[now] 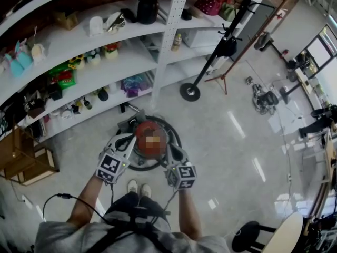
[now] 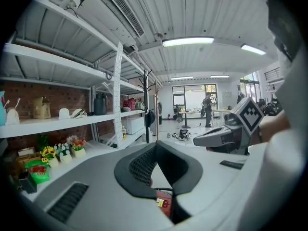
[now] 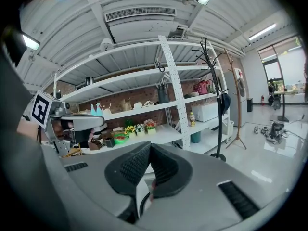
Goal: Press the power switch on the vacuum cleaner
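The vacuum cleaner (image 1: pixel 142 133), a red round canister ringed by a black hose, stands on the floor in front of the person's feet; a blurred patch covers part of its top. My left gripper (image 1: pixel 130 138) hangs over its left side and my right gripper (image 1: pixel 172 152) over its right side. In the left gripper view the black ribbed pads (image 2: pixel 139 165) meet with nothing between them, and a strip of the red canister (image 2: pixel 164 203) shows below. The right gripper's pads (image 3: pixel 132 167) are also together, with a black hose (image 3: pixel 142 203) beneath. No switch is visible.
White shelves (image 1: pixel 100 70) with small items run along the left and back. A black coat stand base (image 1: pixel 189 91) sits beyond the vacuum. Wooden crates (image 1: pixel 26 159) stand at the left, floor equipment (image 1: pixel 263 99) at the right, a stool (image 1: pixel 251 233) at the lower right.
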